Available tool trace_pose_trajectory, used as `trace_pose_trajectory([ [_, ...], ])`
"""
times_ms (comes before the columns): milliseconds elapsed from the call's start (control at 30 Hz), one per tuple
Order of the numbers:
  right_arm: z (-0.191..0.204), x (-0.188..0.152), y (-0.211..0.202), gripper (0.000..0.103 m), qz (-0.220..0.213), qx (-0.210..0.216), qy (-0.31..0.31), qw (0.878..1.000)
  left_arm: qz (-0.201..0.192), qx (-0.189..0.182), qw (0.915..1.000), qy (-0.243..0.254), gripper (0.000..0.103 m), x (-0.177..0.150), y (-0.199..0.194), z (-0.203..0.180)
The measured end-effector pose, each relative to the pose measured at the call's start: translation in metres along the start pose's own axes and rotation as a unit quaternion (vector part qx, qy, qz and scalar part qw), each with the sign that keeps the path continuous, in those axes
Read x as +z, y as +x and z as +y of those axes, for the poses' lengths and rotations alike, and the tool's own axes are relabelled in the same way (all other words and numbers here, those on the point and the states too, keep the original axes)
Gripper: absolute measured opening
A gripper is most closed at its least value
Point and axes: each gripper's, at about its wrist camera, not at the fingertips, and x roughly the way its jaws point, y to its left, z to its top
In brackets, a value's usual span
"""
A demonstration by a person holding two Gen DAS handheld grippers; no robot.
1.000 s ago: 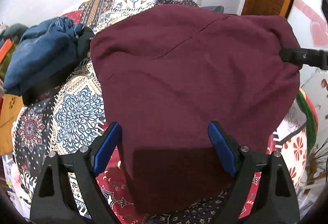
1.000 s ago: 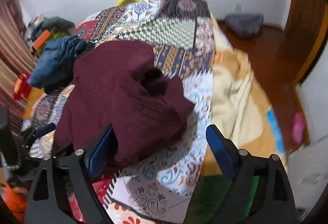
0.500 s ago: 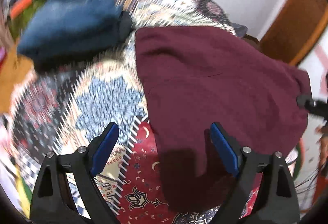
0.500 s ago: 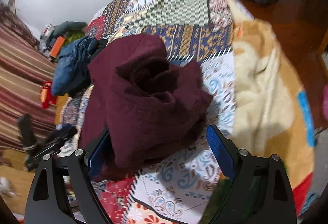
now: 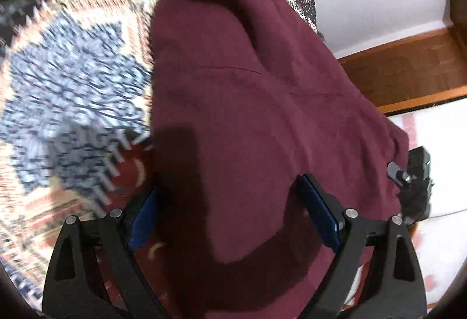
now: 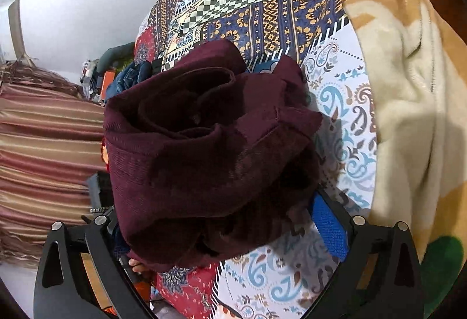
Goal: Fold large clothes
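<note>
From the left wrist, the left gripper [image 5: 232,209] stood wide open, gripping nothing; the maroon garment [image 5: 256,103] lay between and beyond its blue pads [image 5: 319,212], spread over the patterned bedspread [image 5: 73,71]. From the right wrist, the right gripper [image 6: 216,227] also gaped wide, the garment [image 6: 204,150] bunched between its fingers, unpinched. A beige blanket [image 6: 408,91] lay to its right.

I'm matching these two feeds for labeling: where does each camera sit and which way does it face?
Left wrist: on the left gripper, looking down over the maroon garment; its own blue-padded fingers show, open.
Right wrist: on the right gripper, looking along the patterned bedspread toward the wall; own fingers show, open around bunched cloth.
Shared: garment and bedspread.
</note>
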Motion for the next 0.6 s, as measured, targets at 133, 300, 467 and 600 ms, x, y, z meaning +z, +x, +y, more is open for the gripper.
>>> trace_pose_trajectory([
  [133, 0.000, 0.002, 0.002, 0.097, -0.007, 0.003, 0.002, 1.000, 0.004, -0.014, 0.9999, -0.008, 0.093, 0.009, 0.010, -0.002],
  [300, 0.004, 0.005, -0.003, 0.067, -0.017, 0.009, -0.002, 1.000, 0.002, -0.014, 0.9999, -0.004, 0.091, 0.012, 0.012, -0.008],
  [467, 0.011, 0.002, -0.008, 0.047, -0.030, -0.008, -0.012, 0.999, -0.016, -0.011, 0.9998, 0.000, 0.065, 0.010, -0.004, -0.009],
  [600, 0.020, 0.000, -0.018, 0.039, -0.042, -0.012, -0.016, 0.999, -0.039, -0.008, 0.9980, 0.050, 0.047, 0.003, -0.023, -0.031],
])
